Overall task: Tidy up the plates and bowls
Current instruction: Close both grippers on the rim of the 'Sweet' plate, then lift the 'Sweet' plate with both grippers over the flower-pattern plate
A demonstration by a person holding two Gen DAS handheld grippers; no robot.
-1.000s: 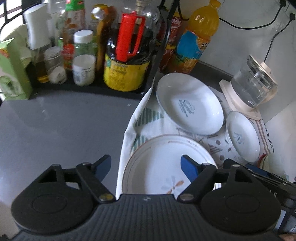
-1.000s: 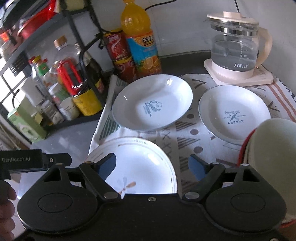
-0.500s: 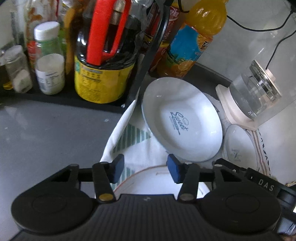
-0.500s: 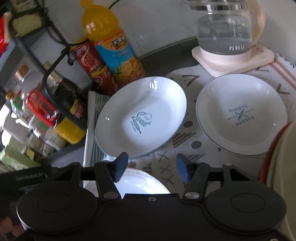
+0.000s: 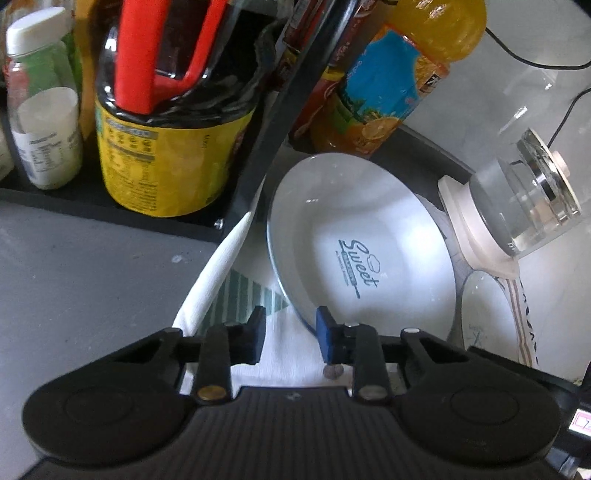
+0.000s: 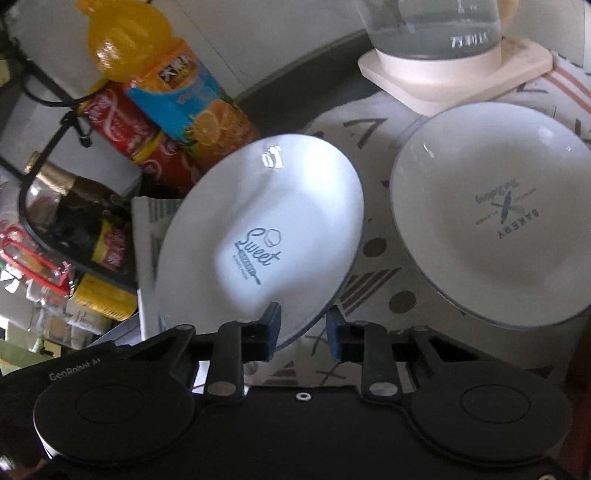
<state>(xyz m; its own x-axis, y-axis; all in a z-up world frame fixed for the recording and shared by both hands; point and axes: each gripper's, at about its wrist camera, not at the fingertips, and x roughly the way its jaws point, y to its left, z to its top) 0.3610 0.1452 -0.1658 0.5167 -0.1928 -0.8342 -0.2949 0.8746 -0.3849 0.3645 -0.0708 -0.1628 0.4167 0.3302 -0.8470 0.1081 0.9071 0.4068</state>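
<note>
A white "Sweet" plate point(image 5: 365, 236) lies on a patterned cloth point(image 5: 236, 291); in the right wrist view the same plate point(image 6: 266, 229) looks tilted, its near rim between the blue pads. My left gripper point(image 5: 290, 328) is partly closed, open around the plate's near-left rim. My right gripper point(image 6: 303, 328) is partly closed around the plate's near rim; I cannot tell whether the pads touch it. A second white "Bakery" plate point(image 6: 491, 240) lies to the right; it also shows in the left wrist view point(image 5: 484, 317).
A black rack point(image 5: 266, 122) with a yellow-labelled dark bottle point(image 5: 166, 147) and jars stands at the left. An orange juice bottle point(image 6: 177, 99) and red cans point(image 6: 122, 125) stand behind the plate. A glass kettle point(image 6: 436, 33) sits on a cream base at the back right.
Both grippers have moved forward past the flowered front plate to the "Sweet" plate. Both jaws have narrowed around its near rim.
</note>
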